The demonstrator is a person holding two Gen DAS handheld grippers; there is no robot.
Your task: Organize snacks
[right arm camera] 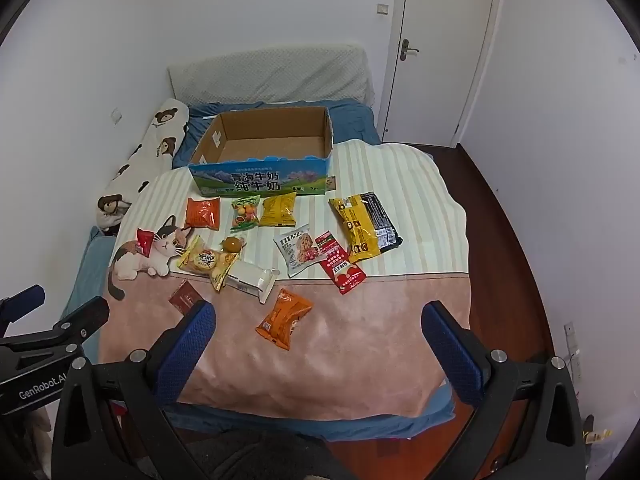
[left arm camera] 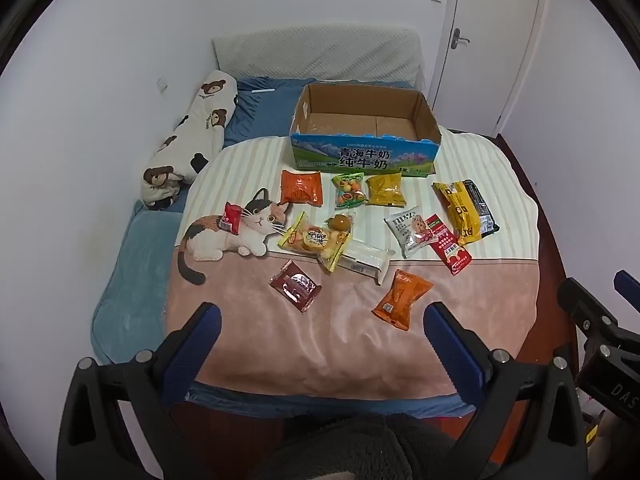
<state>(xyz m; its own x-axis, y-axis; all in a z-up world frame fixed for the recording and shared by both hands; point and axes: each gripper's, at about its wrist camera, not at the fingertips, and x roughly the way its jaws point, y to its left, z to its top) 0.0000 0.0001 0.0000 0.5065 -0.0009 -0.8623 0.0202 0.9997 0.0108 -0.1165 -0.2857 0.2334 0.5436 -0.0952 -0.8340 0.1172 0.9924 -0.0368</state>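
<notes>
- Left wrist view: the left gripper [left arm camera: 320, 320] hangs above the near edge of the blanket [left arm camera: 344, 344] with its jaws wide and nothing between them, likely poised for a first pick. The snacks [left arm camera: 316, 236] lie scattered over the blanket, none in the cardboard box [left arm camera: 362, 156] behind them.
- Right wrist view: the right gripper [right arm camera: 318, 322] also has wide, empty jaws. The orange packet [right arm camera: 285, 318] lies nearest, so it seems the easiest start; the box is open-topped, ready for loading.

White walls [right arm camera: 280, 8] are enclosing a bed [right arm camera: 360, 112] with a grey headboard [left arm camera: 316, 54]; a white door [right arm camera: 440, 40] is standing shut beside dark wooden floor [right arm camera: 504, 216].
</notes>
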